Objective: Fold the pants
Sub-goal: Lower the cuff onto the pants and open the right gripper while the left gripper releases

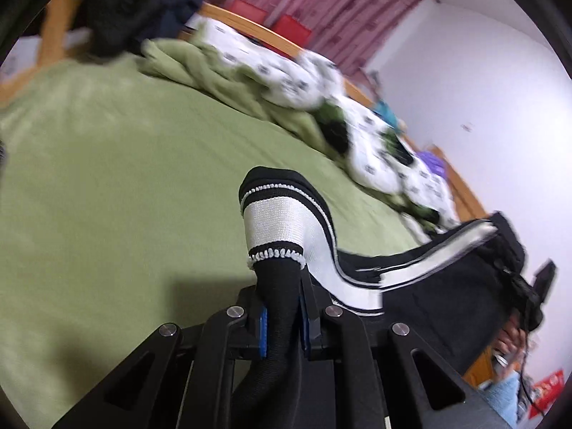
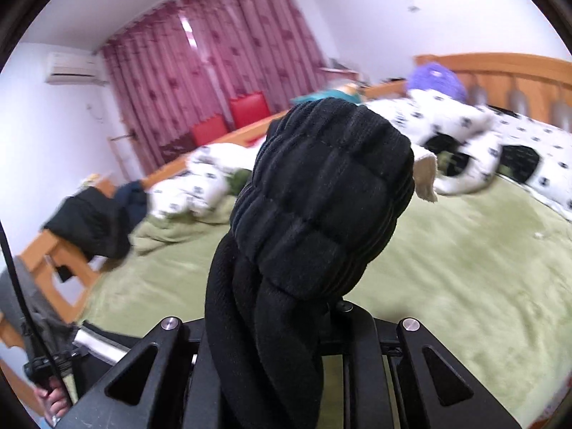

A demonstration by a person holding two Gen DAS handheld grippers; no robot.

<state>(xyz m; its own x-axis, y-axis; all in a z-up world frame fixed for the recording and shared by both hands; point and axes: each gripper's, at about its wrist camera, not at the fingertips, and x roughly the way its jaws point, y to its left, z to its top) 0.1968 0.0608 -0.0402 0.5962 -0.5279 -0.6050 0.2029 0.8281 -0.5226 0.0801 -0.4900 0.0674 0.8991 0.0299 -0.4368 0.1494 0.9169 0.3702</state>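
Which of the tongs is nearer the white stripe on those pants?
Left. The left tongs grip the pants just below the white stripe; the right tongs hold plain black fabric.

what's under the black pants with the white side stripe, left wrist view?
Bare green bed sheet lies below the lifted black pants with white side stripe, pinched in the left gripper. The sheet directly beneath the fabric and gripper is covered.

You are in a home bedroom: wooden-framed bed (image 2: 500, 68) with green sheet (image 2: 447, 268), rumpled patterned duvet (image 2: 529, 132), pink curtains (image 2: 214, 64), wall air conditioner (image 2: 71, 68), clothes heaped (image 2: 93, 225) on the bed's end.
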